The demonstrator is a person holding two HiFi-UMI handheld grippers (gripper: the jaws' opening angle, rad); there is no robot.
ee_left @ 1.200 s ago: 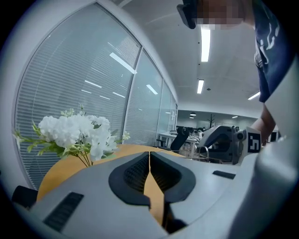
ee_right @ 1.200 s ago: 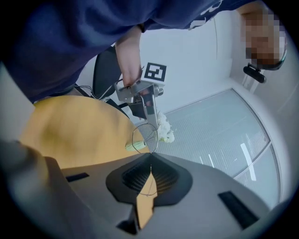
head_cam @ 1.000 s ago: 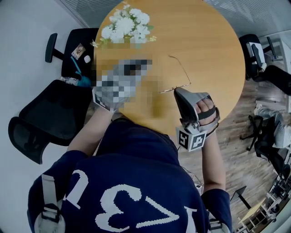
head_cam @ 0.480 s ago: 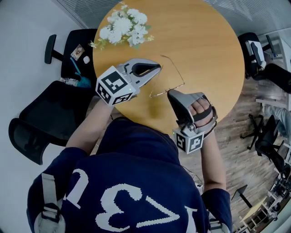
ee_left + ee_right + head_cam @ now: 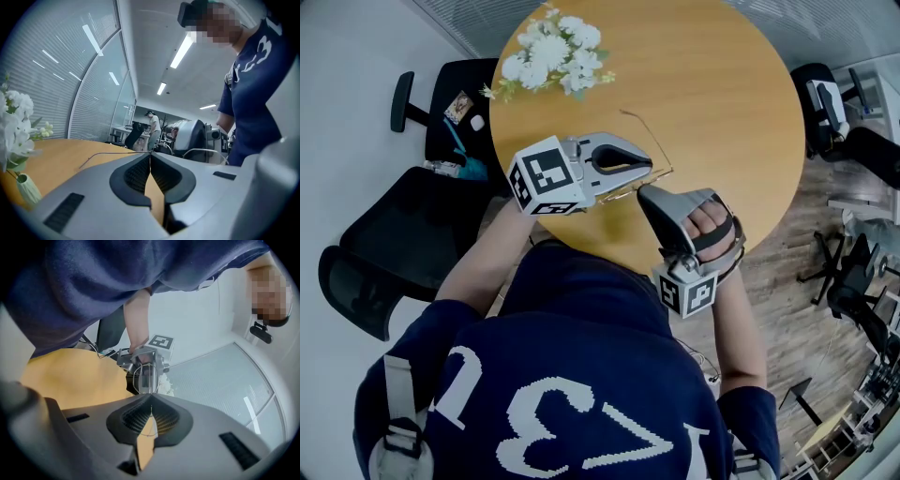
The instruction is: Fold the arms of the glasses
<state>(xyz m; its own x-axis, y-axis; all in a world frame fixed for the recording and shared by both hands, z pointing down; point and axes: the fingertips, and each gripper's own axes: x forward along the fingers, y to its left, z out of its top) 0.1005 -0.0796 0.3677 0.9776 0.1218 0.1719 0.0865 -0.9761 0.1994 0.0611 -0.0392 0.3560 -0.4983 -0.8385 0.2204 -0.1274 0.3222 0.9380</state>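
Thin wire-framed glasses [image 5: 649, 142] are over the near part of the round wooden table [image 5: 722, 103], one arm running back toward the flowers. My right gripper [image 5: 642, 191] is shut on the frame's front; in the right gripper view a wire lens rim [image 5: 143, 377] stands up from the closed jaws [image 5: 151, 395]. My left gripper [image 5: 650, 170] comes in from the left, shut, its tip right at the frame near the hinge. In the left gripper view the arm [image 5: 108, 155] leads away left from the closed tips [image 5: 150, 153]. Whether the tip touches the wire I cannot tell.
White flowers [image 5: 553, 52] in a pale green vase [image 5: 28, 190] stand at the table's far left edge. Black office chairs sit left [image 5: 412, 234] and right [image 5: 839, 122] of the table. A person stands at a distant desk [image 5: 152, 126].
My left gripper has swung right across the table, shut, up to the glasses. The right gripper and the glasses have shifted slightly left.
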